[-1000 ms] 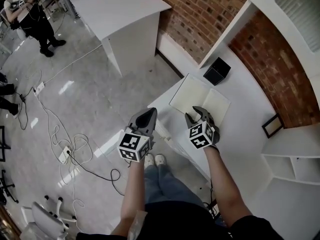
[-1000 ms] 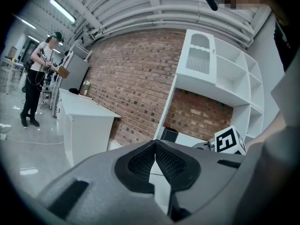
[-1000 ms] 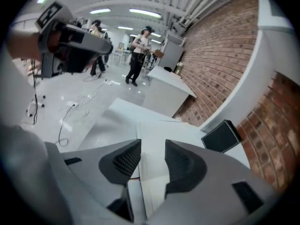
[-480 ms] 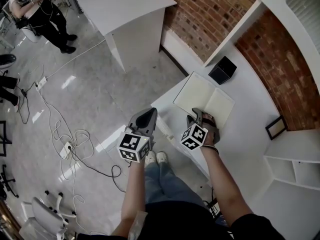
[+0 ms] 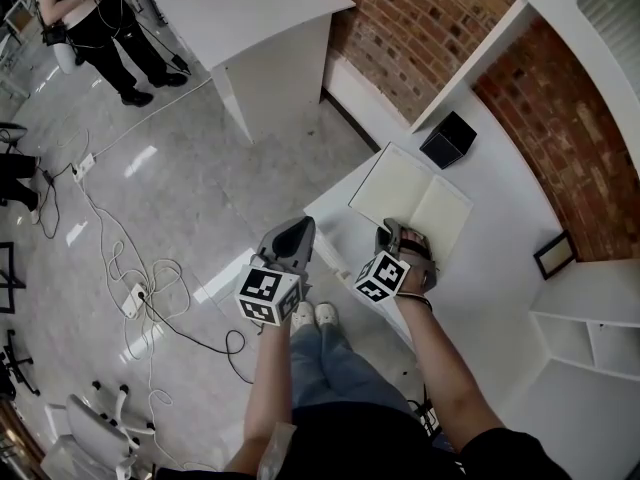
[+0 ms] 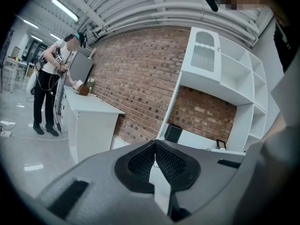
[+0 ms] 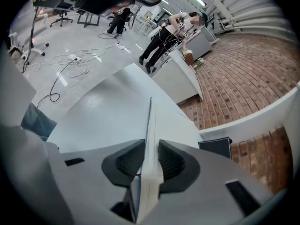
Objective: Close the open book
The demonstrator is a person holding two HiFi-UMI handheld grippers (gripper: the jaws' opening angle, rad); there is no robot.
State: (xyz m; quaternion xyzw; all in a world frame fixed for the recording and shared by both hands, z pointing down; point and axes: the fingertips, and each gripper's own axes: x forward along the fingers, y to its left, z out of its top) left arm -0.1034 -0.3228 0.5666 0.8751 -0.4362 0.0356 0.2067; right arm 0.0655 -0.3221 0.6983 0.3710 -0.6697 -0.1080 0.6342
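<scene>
Open book: lies flat, pages up, on the white desk, close to the desk's front corner. A black box stands just beyond the book's far edge. A small picture frame lies well to the book's right.

Right gripper: at the book's near edge, on the right-hand half. The right gripper view shows that edge running straight between the jaws, which are closing. Both pads lie against the paper, so it is grasping the book's edge. Versus a second ago: the gripper has rolled, its marker cube now showing a different tilt. It also sits lower, on the edge rather than above the page. Half a second ago it was already nearly in this pose.

Left gripper: clenched, tips together, nothing between them. It hangs left of the book, off the desk's edge, over the floor. No change from the earlier frames.

Book itself: same spot beside the black box, still fully open, neither half raised in the head view.

Background: a person stands far beyond the book's left side by a second white desk, legs set wider apart than a second ago
</scene>
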